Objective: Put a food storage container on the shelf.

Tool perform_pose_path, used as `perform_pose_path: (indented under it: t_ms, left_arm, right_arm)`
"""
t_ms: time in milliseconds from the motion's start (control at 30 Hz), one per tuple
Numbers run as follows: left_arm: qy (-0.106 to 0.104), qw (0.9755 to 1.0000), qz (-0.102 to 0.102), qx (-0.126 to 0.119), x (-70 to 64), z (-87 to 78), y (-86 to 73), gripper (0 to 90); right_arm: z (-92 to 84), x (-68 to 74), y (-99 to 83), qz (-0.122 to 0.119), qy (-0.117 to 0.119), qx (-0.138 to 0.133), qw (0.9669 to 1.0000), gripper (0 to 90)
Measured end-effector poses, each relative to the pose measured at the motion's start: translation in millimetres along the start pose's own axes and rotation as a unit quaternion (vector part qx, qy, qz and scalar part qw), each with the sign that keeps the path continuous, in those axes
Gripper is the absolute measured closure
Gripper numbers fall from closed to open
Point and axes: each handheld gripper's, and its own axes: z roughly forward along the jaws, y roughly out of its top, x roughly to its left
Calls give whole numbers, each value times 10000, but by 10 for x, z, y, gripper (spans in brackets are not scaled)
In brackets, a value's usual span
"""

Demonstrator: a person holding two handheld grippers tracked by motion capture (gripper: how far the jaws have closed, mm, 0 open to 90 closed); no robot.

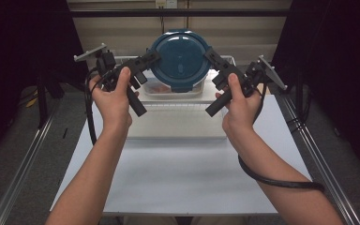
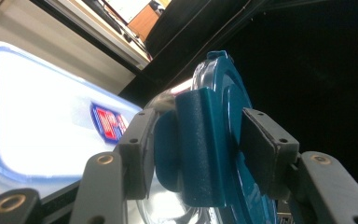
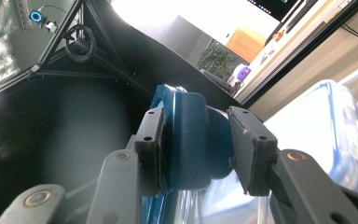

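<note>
A round clear container with a teal lid [image 1: 180, 58] hangs tilted in the air over the back of the table, held from both sides. My left gripper [image 1: 152, 58] is shut on the lid's left latch [image 2: 200, 149], whose teal flap sits between the two pads [image 2: 137, 154]. On the opposite side my right gripper [image 1: 211, 54] is shut on the other latch [image 3: 191, 140], pads [image 3: 251, 149] pressing on it. The clear bowl wall shows under the lid in both gripper views. A hand holds each gripper.
Beneath the lifted container a clear rectangular box with a blue-rimmed lid [image 2: 37, 121] sits in a white wire basket [image 1: 220, 93]. A pale flat tray [image 1: 178, 124] lies in front of it on the white table [image 1: 183, 173]. Metal rails [image 1: 318, 159] flank the table.
</note>
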Motion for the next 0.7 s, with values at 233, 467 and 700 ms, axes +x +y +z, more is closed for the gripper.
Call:
perform_pose_path:
  t_ms: [233,467,700]
  left_arm:
    - [53,9999,-72,-89,70,65,161,479]
    - [133,9996,-182,-141,179,150,259,478]
    - [211,9991,-358,-124,271,268,297,477]
  right_arm:
    - [217,17,35,19,-67,-38,10000,590]
    - [396,-5,39,95,-177,-64,9998,590]
    - [543,-84,110,165,-361,0,9992,590]
